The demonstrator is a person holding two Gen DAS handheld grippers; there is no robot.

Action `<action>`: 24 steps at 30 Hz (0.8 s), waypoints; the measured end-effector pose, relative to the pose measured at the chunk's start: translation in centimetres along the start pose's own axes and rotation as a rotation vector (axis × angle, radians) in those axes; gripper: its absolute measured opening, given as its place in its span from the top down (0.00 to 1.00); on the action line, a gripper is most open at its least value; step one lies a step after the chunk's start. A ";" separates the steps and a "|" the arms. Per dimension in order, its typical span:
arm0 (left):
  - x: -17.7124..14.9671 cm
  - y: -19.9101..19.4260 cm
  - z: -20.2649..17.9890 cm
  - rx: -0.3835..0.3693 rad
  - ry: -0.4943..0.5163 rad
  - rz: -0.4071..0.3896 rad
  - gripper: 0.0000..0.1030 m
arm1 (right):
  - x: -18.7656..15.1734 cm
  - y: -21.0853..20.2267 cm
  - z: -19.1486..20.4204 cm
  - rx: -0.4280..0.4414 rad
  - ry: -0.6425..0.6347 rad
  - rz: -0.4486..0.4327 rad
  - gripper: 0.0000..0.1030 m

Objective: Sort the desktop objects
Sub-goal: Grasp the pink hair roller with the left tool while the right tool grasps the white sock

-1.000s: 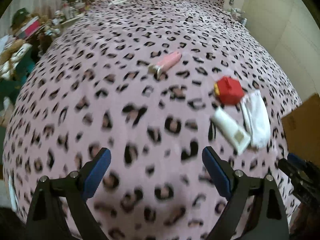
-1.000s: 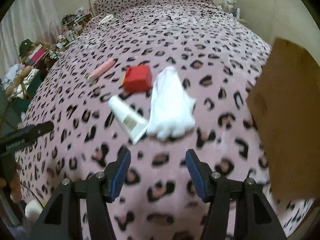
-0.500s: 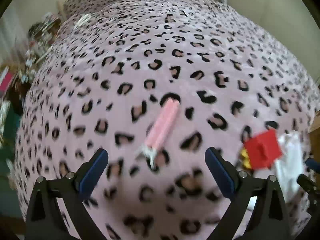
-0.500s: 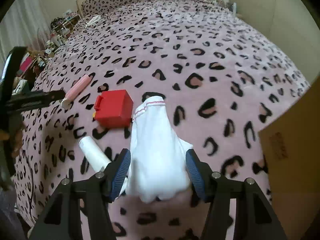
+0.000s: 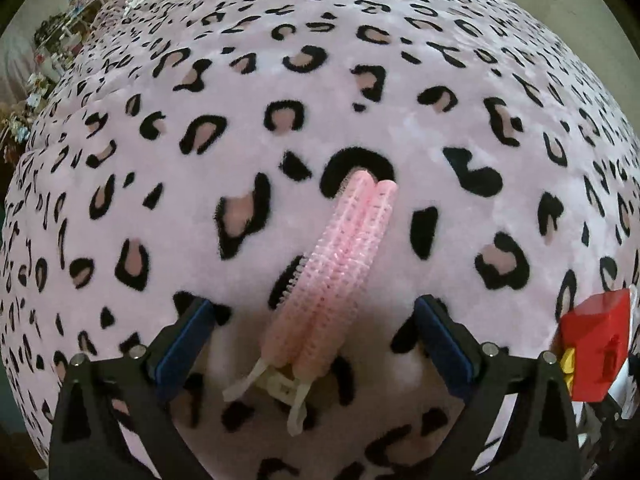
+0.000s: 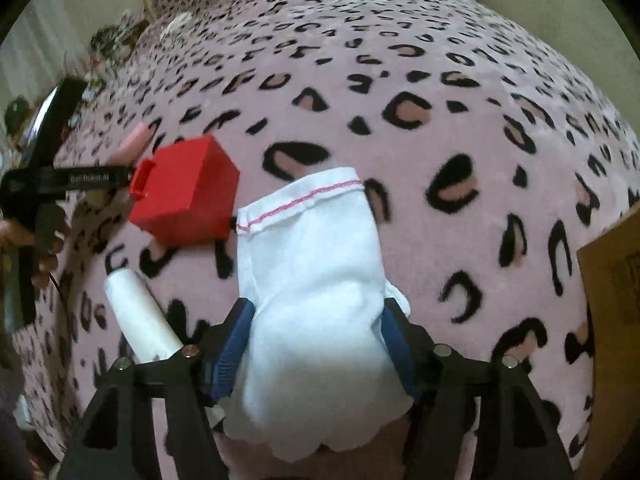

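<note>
Left gripper (image 5: 314,334) jaws opening, spread wide around bristly pink hair-roller clip (image 5: 340,276) lying on plush leopard blanket (image 5: 460,92), pads clear. Right gripper (image 6: 316,350) jaws opening astride soft white glove (image 6: 312,280); contact unclear. Only right view shows smooth white tube (image 6: 138,314), cardboard box (image 6: 612,304); glossy red cube (image 6: 186,192) left of glove.

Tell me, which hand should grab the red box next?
Probably the right. The red box lies just beside the white cloth that the right gripper's opening fingers straddle. The left gripper, fingers opening, straddles the pink hair rollers; there the box sits at the edge.
</note>
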State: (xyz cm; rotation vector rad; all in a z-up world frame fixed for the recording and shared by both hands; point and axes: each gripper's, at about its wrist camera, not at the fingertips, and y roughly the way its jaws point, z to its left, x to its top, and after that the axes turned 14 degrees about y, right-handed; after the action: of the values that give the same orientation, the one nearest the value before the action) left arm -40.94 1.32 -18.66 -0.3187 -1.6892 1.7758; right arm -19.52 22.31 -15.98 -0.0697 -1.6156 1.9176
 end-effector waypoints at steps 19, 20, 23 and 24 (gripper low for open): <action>-1.3 -1.4 -0.8 0.054 0.011 -0.119 0.74 | -0.8 -0.6 -1.6 0.050 -0.004 -0.084 0.64; -1.5 -1.8 -0.8 0.072 0.011 -0.132 0.74 | -0.7 -0.7 -1.8 0.057 -0.007 -0.092 0.68; -2.5 -3.1 -1.5 0.103 -0.002 -0.168 0.74 | -0.9 -1.8 -2.8 0.094 0.006 -0.130 0.70; -2.9 -3.6 -1.8 0.102 -0.004 -0.182 0.74 | -1.1 -2.3 -2.9 0.102 0.008 -0.137 0.70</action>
State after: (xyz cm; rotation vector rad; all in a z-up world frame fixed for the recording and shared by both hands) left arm -36.62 0.84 -16.25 -0.1126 -1.5712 1.7198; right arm -16.47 24.46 -15.01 0.0740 -1.4754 1.8878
